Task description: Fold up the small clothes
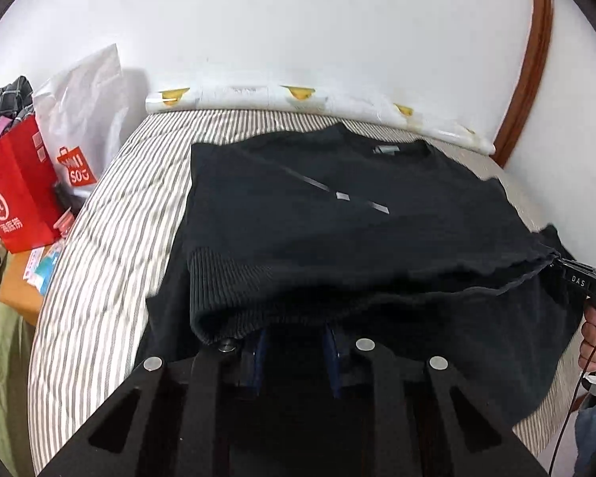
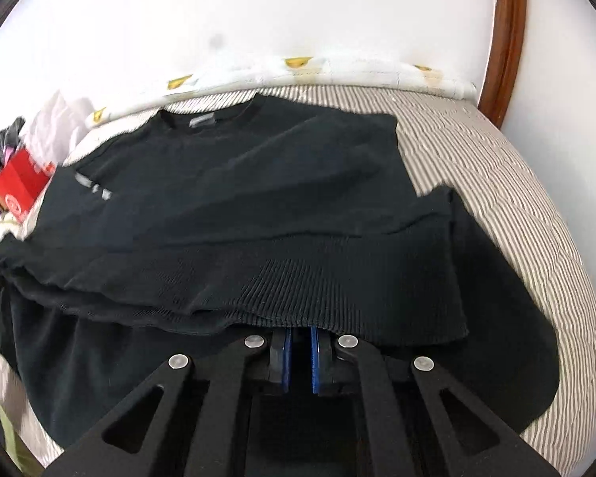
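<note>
A black sweater point(image 1: 337, 206) lies on the striped bed point(image 1: 111, 218), collar toward the wall. Its ribbed lower part is lifted and doubled over the body. My left gripper point(image 1: 294, 338) sits under that ribbed hem; its blue pads stand a little apart with thick fabric over the tips, gripping the hem. In the left wrist view my right gripper point(image 1: 556, 264) pinches the hem's other corner, where the cloth bunches to a point. In the right wrist view the sweater point(image 2: 238, 183) fills the middle, and the right gripper point(image 2: 300, 336) has its pads nearly together on the ribbed edge.
A red paper bag point(image 1: 16, 194) and a white shopping bag point(image 1: 79, 119) stand left of the bed. A white padded roll point(image 1: 258, 97) lines the wall. A curved wooden frame point(image 1: 532, 71) rises at the right. A hand point(image 1: 594, 338) grips the right tool.
</note>
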The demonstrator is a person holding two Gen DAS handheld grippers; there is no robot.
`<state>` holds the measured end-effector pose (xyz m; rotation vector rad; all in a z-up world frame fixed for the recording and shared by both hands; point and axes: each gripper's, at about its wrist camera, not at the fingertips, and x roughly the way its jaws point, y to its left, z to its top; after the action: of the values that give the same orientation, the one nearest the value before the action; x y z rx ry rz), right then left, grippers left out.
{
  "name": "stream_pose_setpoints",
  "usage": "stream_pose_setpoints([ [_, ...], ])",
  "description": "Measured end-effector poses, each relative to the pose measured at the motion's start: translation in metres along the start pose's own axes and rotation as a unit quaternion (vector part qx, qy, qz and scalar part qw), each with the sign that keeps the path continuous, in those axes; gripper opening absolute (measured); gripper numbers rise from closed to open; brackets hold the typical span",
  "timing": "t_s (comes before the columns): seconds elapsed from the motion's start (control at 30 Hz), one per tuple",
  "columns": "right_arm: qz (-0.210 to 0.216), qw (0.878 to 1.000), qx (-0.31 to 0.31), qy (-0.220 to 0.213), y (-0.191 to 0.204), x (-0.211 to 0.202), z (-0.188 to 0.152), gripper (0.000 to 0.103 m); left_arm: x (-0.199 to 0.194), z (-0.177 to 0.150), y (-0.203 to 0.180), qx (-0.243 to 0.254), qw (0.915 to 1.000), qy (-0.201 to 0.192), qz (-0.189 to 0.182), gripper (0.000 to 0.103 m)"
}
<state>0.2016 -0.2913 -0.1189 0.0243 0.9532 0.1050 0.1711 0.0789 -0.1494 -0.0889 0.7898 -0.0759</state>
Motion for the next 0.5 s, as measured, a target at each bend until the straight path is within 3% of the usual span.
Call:
stream_pose_setpoints([
  [0.27, -0.008, 1.000, 0.000, 0.009, 0.003, 0.040, 0.057, 0.005, 0.039, 0.047, 0.019, -0.024, 0.9996, 0.007, 0.017, 0.022],
  [0.33, -0.026, 1.000, -0.001, 0.001, 0.003, 0.046, 0.074, 0.006, 0.044, 0.053, 0.023, -0.032, 0.9994, 0.011, 0.011, 0.022],
  [0.5, -0.013, 1.000, -0.003, -0.014, -0.002, 0.039, 0.097, 0.012, 0.038, 0.057, 0.028, -0.025, 0.9994, 0.015, 0.021, 0.026],
])
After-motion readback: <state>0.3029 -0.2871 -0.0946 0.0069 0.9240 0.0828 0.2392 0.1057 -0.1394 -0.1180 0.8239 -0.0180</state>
